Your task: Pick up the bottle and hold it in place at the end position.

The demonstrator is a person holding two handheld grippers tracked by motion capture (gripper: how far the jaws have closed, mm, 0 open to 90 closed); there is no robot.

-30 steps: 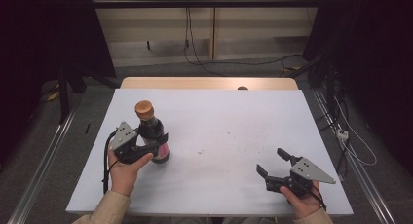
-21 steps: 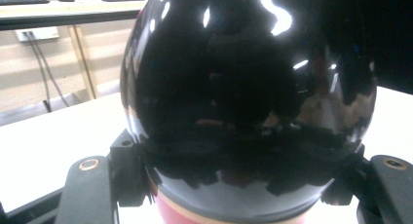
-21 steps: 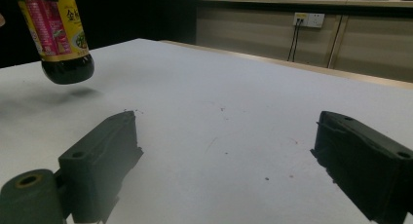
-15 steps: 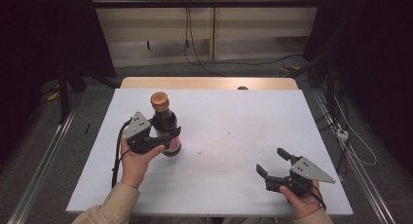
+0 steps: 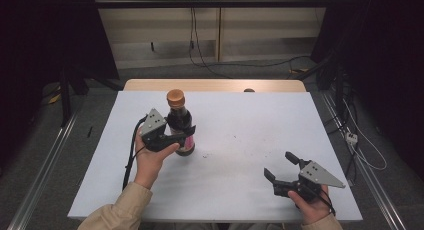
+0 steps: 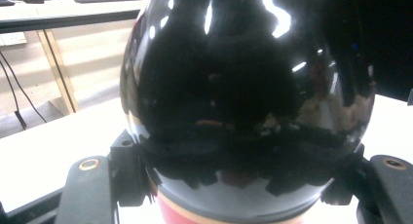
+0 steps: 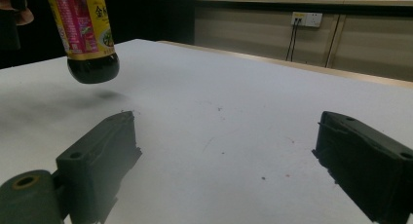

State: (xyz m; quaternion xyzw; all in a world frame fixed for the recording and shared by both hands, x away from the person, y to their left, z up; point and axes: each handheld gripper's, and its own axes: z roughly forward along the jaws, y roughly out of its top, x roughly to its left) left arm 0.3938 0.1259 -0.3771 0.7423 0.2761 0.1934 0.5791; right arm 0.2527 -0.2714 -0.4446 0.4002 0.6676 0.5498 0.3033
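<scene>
A dark glass sauce bottle (image 5: 179, 122) with an orange cap and a red and yellow label hangs upright above the white table (image 5: 240, 130), left of centre. My left gripper (image 5: 183, 136) is shut on its lower body. In the left gripper view the glossy black bottle (image 6: 243, 97) bulges between the jaws. In the right gripper view the bottle (image 7: 87, 34) floats clear of the tabletop with its shadow beneath. My right gripper (image 5: 282, 166) rests low near the front right of the table, open, with nothing between its jaws (image 7: 229, 156).
A wooden strip (image 5: 215, 85) borders the table's far edge, with a small dark knob (image 5: 248, 90) on it. Cables (image 5: 200, 50) run over the floor behind. Metal rails (image 5: 45, 165) flank the table on both sides.
My left gripper has carried the bottle to the right and farther back, lifted off the table. The right gripper has stayed put.
</scene>
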